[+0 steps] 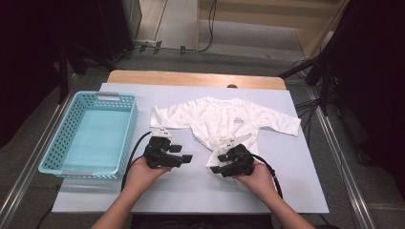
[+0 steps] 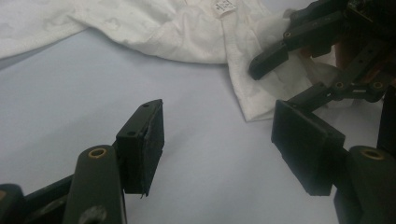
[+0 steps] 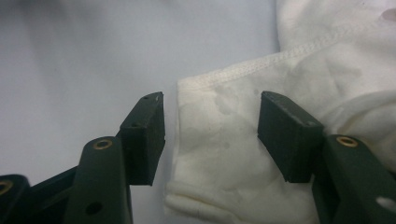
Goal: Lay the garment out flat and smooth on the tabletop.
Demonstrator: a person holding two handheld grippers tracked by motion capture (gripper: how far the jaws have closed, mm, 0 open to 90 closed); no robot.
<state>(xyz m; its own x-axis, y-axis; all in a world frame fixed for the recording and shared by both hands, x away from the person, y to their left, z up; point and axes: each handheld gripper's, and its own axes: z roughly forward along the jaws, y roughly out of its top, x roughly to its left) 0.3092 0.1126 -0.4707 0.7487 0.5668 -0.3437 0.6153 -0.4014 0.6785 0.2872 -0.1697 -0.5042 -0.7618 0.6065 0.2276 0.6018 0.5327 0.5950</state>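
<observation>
A white baby garment lies spread flat on the pale table cover, sleeves out to both sides. My right gripper is down at its lower hem, jaws apart. In the right gripper view the hem corner of the garment sits between the right gripper's pads, which stand clear of the cloth. My left gripper hovers over bare cover just left of the hem, open with nothing between its fingers. The left gripper view has my left gripper facing the garment and the right gripper.
A light blue plastic basket stands at the table's left side with nothing inside. The wooden table edge runs along the back. Dark stands and cables surround the table on the floor.
</observation>
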